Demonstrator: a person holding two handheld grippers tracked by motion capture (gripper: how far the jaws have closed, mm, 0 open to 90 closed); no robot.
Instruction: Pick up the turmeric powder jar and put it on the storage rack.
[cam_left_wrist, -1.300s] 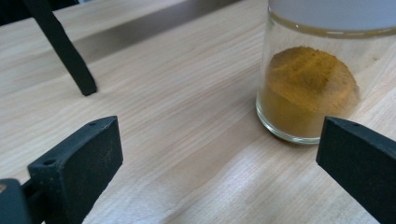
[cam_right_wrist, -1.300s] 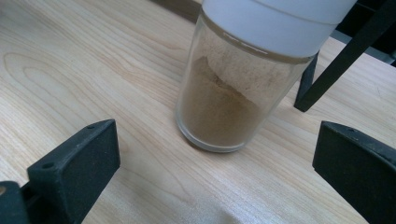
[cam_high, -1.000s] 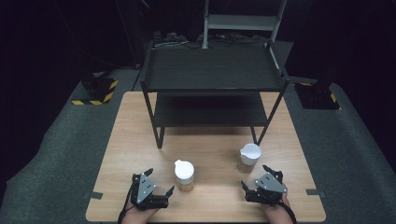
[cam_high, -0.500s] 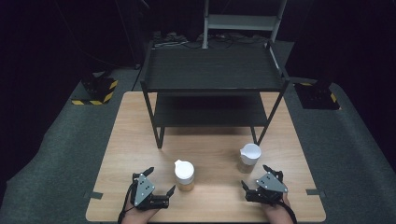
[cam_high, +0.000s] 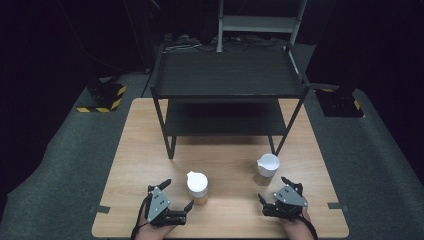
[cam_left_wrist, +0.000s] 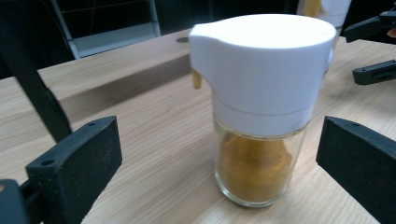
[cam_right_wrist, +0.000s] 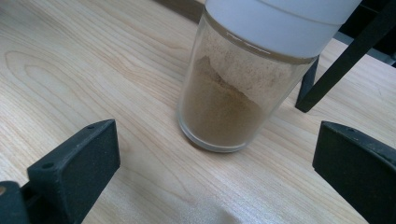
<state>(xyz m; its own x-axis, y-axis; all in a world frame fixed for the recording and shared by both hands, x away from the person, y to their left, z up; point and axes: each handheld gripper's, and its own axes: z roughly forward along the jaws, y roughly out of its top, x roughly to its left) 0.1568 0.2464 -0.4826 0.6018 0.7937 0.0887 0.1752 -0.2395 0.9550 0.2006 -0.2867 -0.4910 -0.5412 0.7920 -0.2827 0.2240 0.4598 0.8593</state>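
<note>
The yellow spice jar (cam_left_wrist: 261, 116) stands upright between the wide-open, empty jaws of the left gripper (cam_high: 175, 196), spout pointing left, while the brown spice jar (cam_right_wrist: 247, 79) stands upright just ahead of the equally open, empty right gripper (cam_high: 272, 189).

Two spice jars, upright on my worktop.
Yellow-spice jar (cam_left_wrist: 261, 116): clear glass, about half full of orange-yellow powder, white cap with a pour lip, some powder stuck under the lip; near front edge, left of centre. Brown-spice jar (cam_right_wrist: 243, 88): same glass and white cap, tan-brown powder sloped inside, dust on the glass; stands right of centre, close to the black rack's leg. Jars well apart.
</note>
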